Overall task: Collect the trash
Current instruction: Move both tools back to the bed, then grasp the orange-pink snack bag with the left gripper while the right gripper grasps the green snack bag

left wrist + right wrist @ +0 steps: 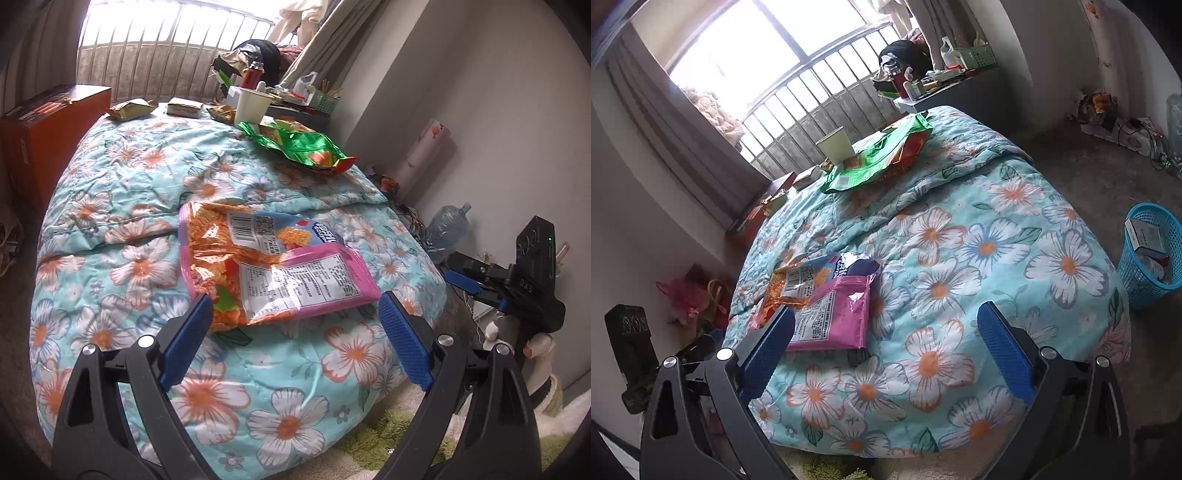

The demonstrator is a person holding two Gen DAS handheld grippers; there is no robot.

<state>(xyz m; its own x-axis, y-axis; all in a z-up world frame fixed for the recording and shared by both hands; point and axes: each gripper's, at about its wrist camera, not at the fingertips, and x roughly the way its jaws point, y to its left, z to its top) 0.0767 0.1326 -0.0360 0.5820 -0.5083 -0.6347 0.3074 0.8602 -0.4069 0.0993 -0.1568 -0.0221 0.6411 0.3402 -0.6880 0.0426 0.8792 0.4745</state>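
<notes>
- Left wrist view shows a pink and orange snack bag (pixel 266 262) lying flat on the flowery bed (pixel 122 206), near its front edge.
- The left claw (pixel 295 314) is wide open, one finger at each side of the bag, likely lined up to pinch it.
- The right claw (pixel 886 332) is open too and holds nothing; the bag sits by its left finger.
- A green wrapper (pixel 875 155) and paper cup (pixel 836 146) wait farther back.
- A blue basket (pixel 1150 254) stands on the floor beside the bed, probably for the trash.
</notes>
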